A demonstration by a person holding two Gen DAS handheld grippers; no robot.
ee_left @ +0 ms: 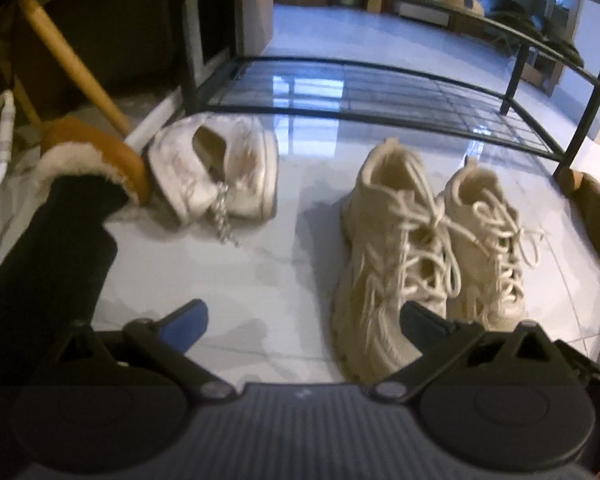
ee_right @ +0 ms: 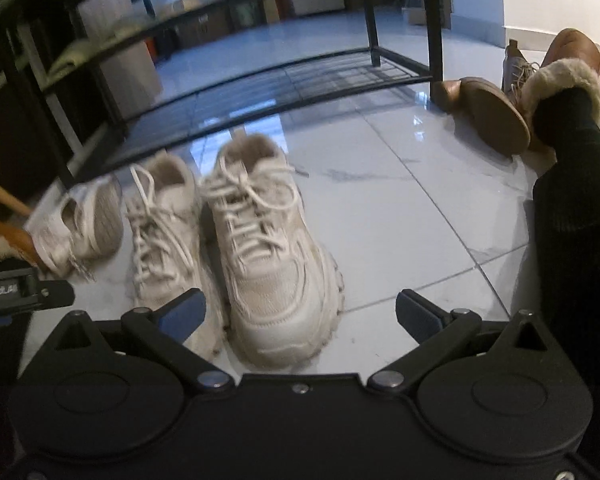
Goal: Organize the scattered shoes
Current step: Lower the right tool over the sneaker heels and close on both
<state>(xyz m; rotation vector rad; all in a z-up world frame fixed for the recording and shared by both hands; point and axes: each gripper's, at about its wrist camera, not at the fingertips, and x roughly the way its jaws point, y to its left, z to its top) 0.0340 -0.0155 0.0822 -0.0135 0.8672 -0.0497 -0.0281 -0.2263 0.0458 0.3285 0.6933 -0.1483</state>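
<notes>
Both grippers are sitting at the bottom of their frames, nearest the lens; the left gripper (ee_left: 304, 322) is spread wide with nothing between its blue pads, and the right gripper (ee_right: 300, 312) is just as wide and just as empty.

Going left to right in the left wrist view: a black-clad leg in a tan fur-lined boot (ee_left: 96, 156) is filling the left edge; a white sneaker (ee_left: 216, 172) is lying tipped on its side right against that boot, a bit blurry; the pair of cream chunky sneakers (ee_left: 432, 236) is sitting upright side by side at centre-right on the glossy white tile floor (ee_left: 260, 280), toes pointing at the camera; the black metal shoe rack (ee_left: 360, 92) is stretching across the upper half, its bottom mesh shelf looking bare.

Same sweep in the right wrist view: white sneaker (ee_right: 84, 224) at far left; cream pair (ee_right: 236, 248) in the middle, with the nearer shoe's toe sitting between the spread fingers; another brown shoe (ee_right: 488, 116) is lying sole-up at upper right, beside a second fur-cuffed boot (ee_right: 568, 72).
</notes>
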